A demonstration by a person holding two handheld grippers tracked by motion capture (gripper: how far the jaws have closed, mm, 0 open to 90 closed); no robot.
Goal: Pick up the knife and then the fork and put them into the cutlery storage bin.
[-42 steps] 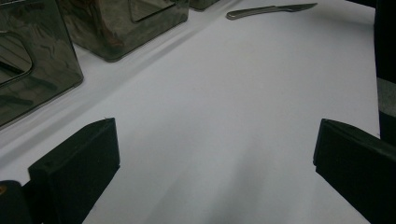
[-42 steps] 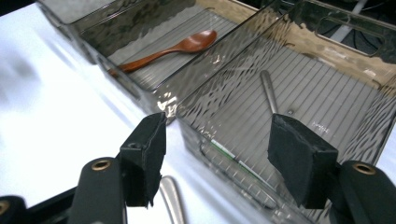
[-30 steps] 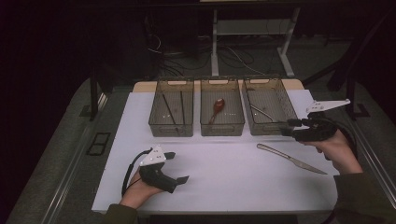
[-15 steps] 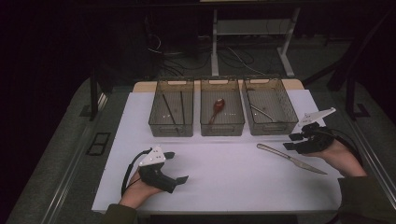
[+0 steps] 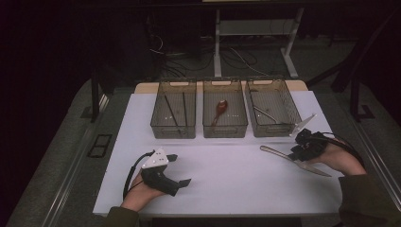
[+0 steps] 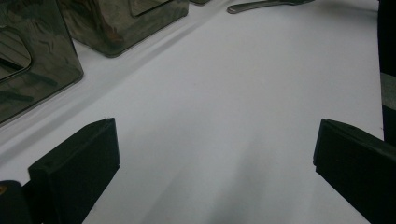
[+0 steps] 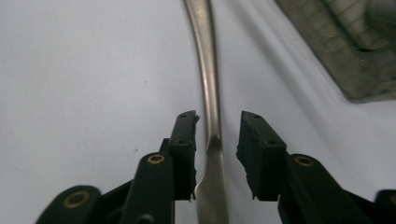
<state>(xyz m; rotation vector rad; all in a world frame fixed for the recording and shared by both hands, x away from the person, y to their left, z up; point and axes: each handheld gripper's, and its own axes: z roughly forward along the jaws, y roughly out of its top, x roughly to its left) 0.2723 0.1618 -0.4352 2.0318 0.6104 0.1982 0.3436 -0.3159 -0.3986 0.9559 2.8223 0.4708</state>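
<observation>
A metal table knife (image 5: 275,153) lies on the white tabletop (image 5: 227,161) at the right, in front of the right bin. My right gripper (image 5: 297,152) is down over its middle. In the right gripper view the knife (image 7: 208,70) runs between the two black fingers (image 7: 183,140), with a narrow gap on each side, so the right gripper (image 7: 217,140) is open around it. At the front left my left gripper (image 5: 179,169) rests on the table. Seen from its own camera, the left gripper (image 6: 215,154) is wide open, nothing between its fingers.
Three clear bins stand in a row at the back. The left bin (image 5: 173,134) holds dark sticks (image 5: 170,111), the middle bin (image 5: 225,130) a reddish spoon (image 5: 220,109), the right bin (image 5: 275,131) a metal utensil (image 5: 265,113). The right bin's corner (image 7: 355,70) is close by.
My right gripper has come down and toward me from beside the right bin onto the knife, its jaws now either side of it. The left gripper has stayed put.
</observation>
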